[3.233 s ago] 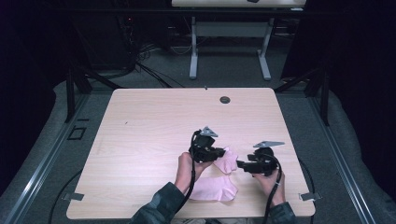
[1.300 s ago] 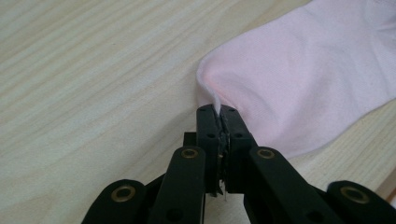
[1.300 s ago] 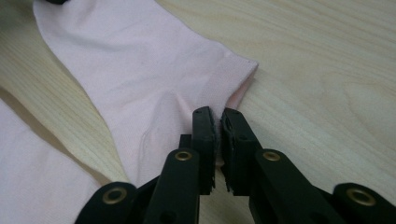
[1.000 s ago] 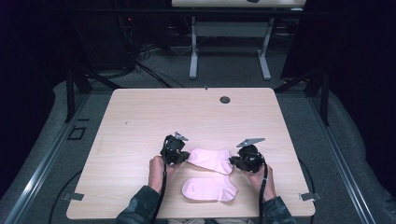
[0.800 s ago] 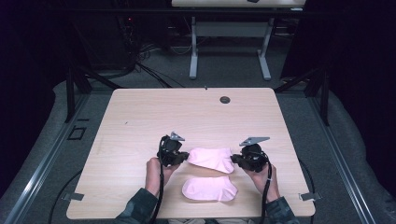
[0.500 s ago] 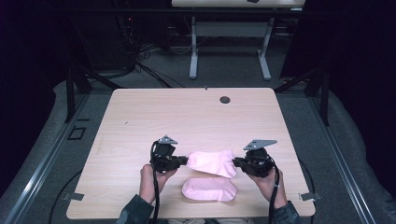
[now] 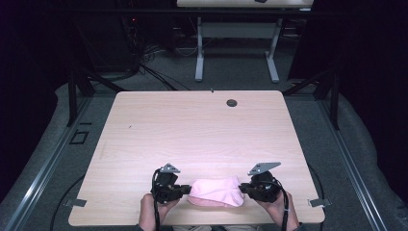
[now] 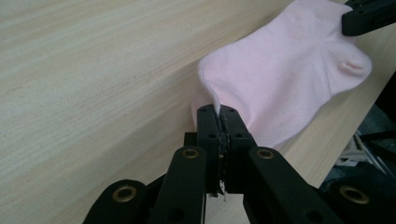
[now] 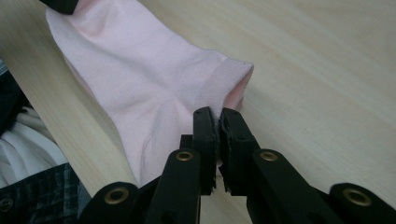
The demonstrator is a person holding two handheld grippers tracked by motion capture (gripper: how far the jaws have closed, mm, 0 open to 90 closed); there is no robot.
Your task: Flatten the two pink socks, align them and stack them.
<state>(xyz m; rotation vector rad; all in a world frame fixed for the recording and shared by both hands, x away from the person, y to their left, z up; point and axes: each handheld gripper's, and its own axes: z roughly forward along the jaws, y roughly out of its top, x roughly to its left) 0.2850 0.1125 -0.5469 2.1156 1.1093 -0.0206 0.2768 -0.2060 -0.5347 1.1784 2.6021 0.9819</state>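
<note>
Low centre of the high view: we hold the pink sock (image 7: pixel 215 191) over its mate.
Left gripper (image 7: pixel 180 188): clamped on the toe.
Right gripper (image 7: pixel 246 187): clamped on the cuff.
Change: carried nearer; pair now stacked.

Sock (image 7: pixel 216 191) at table's (image 7: pixel 202 130) near edge, between left gripper (image 7: pixel 182 189) and right gripper (image 7: pixel 245 188).

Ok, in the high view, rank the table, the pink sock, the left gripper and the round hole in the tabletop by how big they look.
1. Table
2. Pink sock
3. Left gripper, a little smaller than the sock
4. Round hole
</note>
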